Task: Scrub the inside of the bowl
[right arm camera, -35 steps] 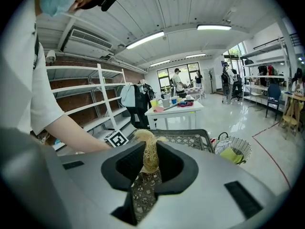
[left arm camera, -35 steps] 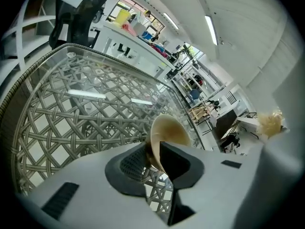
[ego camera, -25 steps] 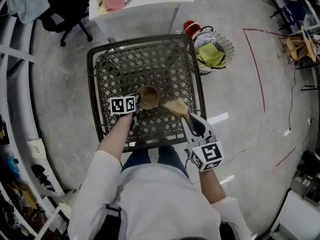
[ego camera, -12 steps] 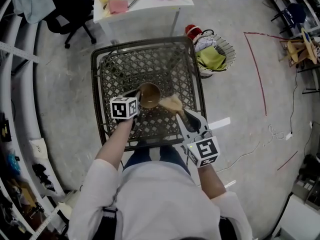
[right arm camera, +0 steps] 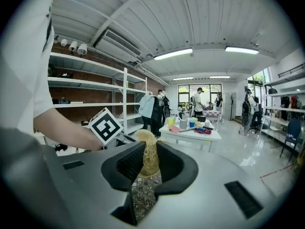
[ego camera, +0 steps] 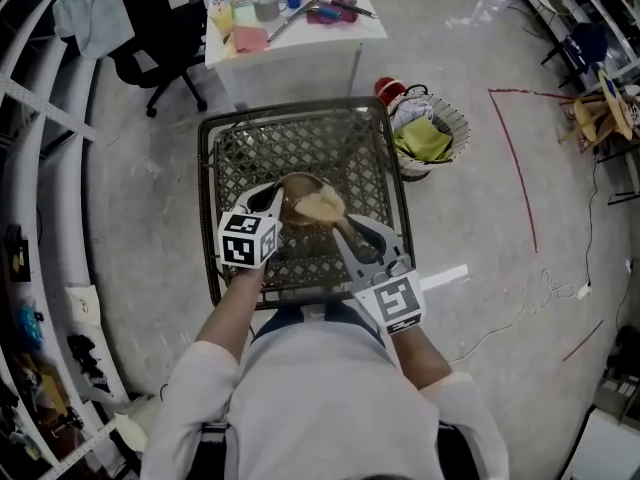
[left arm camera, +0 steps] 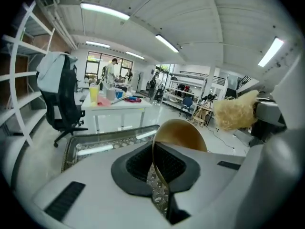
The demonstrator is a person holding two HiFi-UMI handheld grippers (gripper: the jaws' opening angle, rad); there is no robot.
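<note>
- Brown bowl [ego camera: 297,193] at centre frame, over the lattice surface [ego camera: 370,158] — stiff, light, probably slick; left gripper [ego camera: 272,201] pinches its rim.
- Right gripper [ego camera: 345,233] pinches a soft scrubber [ego camera: 323,206] at its mouth.

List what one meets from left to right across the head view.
Black office chair, left tongs, round brown bowl, round wire basket holding green cloth, thin red line on the floor.

A dark table [ego camera: 345,148] with a criss-cross top stands on the grey floor [ego camera: 130,198], a brown bowl [ego camera: 293,189] is over its middle, touching or not I cannot tell, and a white table [ego camera: 335,30] behind holds cups [ego camera: 267,6] and a pink cloth [ego camera: 250,38].
</note>
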